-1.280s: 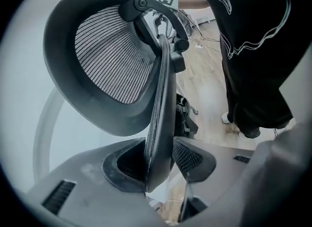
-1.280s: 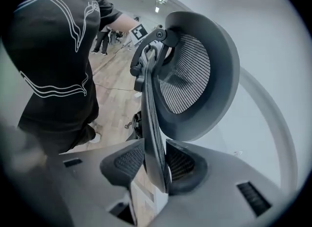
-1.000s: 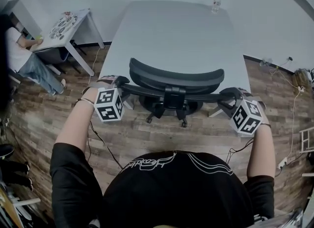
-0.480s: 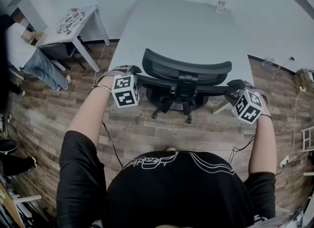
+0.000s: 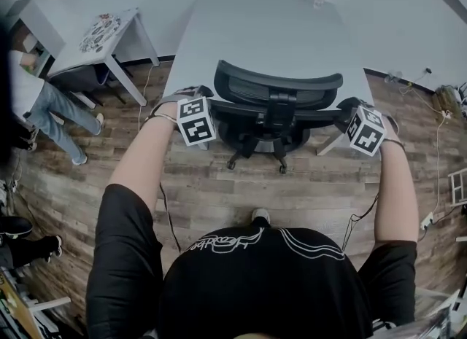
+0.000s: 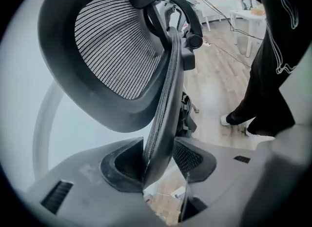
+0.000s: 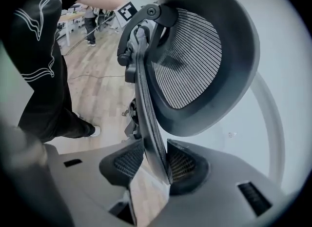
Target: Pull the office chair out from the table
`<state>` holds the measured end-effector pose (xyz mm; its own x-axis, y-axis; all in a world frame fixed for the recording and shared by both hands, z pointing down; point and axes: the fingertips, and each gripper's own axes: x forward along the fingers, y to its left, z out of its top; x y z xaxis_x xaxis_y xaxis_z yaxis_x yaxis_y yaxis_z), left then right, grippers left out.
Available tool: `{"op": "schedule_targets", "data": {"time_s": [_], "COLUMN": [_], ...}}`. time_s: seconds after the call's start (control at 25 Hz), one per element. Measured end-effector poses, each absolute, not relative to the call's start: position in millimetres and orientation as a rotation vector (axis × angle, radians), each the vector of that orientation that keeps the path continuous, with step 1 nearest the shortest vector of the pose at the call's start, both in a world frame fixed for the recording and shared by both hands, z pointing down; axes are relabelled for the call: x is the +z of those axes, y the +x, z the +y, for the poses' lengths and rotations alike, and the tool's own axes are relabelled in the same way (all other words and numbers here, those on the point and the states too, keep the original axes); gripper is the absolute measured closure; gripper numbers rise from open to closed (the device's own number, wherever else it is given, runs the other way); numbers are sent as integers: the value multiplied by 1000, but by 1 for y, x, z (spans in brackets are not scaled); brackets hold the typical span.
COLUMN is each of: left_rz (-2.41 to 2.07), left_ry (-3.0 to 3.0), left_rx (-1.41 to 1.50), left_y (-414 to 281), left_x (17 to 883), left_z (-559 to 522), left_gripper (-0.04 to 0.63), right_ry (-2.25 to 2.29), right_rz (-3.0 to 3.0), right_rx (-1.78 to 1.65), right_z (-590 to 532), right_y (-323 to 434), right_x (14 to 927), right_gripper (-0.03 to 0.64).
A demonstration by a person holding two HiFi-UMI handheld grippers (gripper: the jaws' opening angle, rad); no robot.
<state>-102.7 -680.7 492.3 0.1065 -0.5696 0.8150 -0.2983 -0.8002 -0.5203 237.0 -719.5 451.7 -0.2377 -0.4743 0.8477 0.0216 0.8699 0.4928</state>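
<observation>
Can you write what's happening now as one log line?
left gripper: jaws shut on backrest | right gripper: jaws shut on backrest | office chair: at table edge

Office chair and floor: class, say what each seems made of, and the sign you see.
Office chair: back panel looks like woven mesh, shown by fine parallel ribs; frame probably moulded plastic, matte black. Floor: wood or wood-look planks, by grain and seams; can't tell which.

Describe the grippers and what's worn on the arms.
The left gripper and right gripper have grey bodies and dark mesh-textured pads. Each bears a white cube with black square markers. A thin dark cable hangs from each. Short black sleeves; a black T-shirt with white print.
</observation>
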Motion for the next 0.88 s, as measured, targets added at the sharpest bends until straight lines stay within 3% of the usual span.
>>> {"op": "schedule_targets", "data": {"time_s": [0.88], "left_rz": [900], "left_ry": [-2124], "left_rx": [-1612], "left_y": [-114], "left_x": [495], "left_z": [-561], "left_gripper": [410], "right_ry": [466], "right_rz": [-1686], "right_rx": [-413], "right_z": [-589], "right_y": [225], "right_x": [461], "right_gripper": [439]}}
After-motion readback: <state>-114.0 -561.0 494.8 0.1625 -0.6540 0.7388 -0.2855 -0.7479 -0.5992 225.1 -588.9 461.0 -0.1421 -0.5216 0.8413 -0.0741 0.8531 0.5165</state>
